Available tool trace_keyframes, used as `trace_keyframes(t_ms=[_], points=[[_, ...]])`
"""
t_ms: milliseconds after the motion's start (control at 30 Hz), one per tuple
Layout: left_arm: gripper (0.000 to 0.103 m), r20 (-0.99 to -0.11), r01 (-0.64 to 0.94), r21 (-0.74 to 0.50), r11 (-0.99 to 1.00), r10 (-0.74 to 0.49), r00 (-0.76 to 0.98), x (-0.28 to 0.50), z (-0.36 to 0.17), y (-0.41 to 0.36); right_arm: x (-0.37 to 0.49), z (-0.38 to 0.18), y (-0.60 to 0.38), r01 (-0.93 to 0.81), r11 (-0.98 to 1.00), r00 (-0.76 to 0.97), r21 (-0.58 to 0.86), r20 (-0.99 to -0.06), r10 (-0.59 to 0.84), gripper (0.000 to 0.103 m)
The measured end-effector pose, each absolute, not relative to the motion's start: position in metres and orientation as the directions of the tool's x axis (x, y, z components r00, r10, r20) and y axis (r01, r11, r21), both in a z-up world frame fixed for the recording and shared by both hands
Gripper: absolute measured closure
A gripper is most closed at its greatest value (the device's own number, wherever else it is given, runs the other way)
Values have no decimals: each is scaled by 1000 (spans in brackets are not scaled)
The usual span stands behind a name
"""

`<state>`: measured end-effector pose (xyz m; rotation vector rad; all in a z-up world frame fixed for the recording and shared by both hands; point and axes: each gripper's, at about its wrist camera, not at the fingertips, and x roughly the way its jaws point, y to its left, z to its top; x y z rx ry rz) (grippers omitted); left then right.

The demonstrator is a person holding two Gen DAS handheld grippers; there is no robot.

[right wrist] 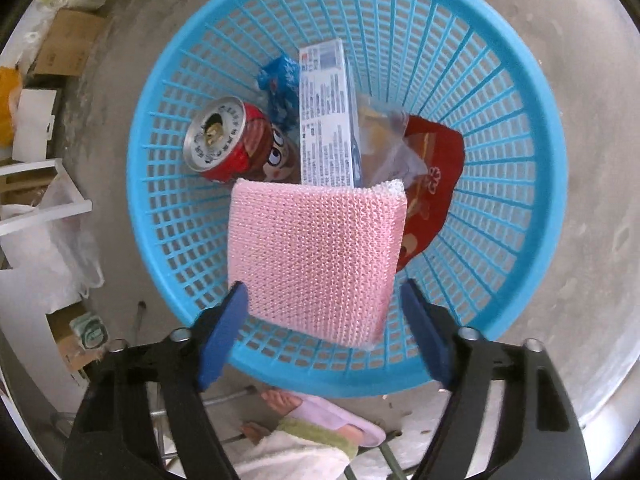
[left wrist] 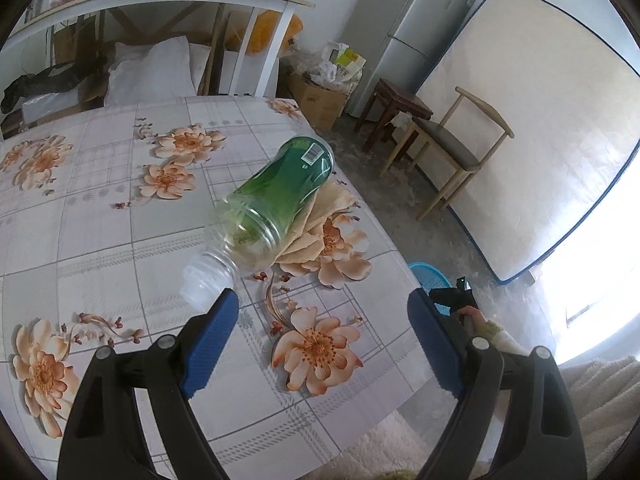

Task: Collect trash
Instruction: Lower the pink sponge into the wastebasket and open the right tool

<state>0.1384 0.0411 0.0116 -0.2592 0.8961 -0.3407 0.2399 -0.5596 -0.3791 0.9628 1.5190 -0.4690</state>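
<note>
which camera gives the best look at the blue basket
The right wrist view: the blue basket fills it from above, showing the trash inside and the pink sponge over it. The left wrist view catches only a sliver of rim past the table edge.

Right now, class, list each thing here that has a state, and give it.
Bottle: on its side on the table, no cap.
Left tongs: open, empty.
Right tongs: around the sponge, grip unclear.
Pink sponge: tilted, over the basket.
Can: opened, lying in the basket.
Basket: partly filled.
</note>
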Motion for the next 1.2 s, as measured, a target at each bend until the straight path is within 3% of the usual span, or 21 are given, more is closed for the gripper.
trace_keyframes(t_ms=[300, 500, 667, 900, 1067, 1133, 1200], points=[[19, -721, 159, -365, 917, -387, 575, 144, 8, 48, 244, -360, -542, 745, 643, 78, 176, -981, 178, 66], [19, -726, 136, -373, 918, -380, 573, 146, 3, 55, 255, -330, -507, 636, 768, 97, 72, -995, 13, 71], [19, -727, 128, -365, 922, -369, 580, 143, 4, 57, 278, -326, -474, 500, 859, 68, -109, -984, -165, 71], [19, -724, 103, -357, 928, -345, 597, 137, 5, 69, 288, -343, -421, 233, 847, 46, -477, -865, -500, 74], [19, -723, 86, -361, 929, -337, 603, 132, 5, 79, 277, -346, -415, 240, 929, 50, -283, -952, -303, 71], [19, -718, 82, -367, 927, -339, 608, 130, 5, 83, 268, -336, -424, 293, 929, 70, -226, -964, -257, 57], [19, -710, 82, -371, 925, -339, 618, 127, 7, 87, 258, -318, -437, 362, 921, 118, -145, -973, -200, 51]])
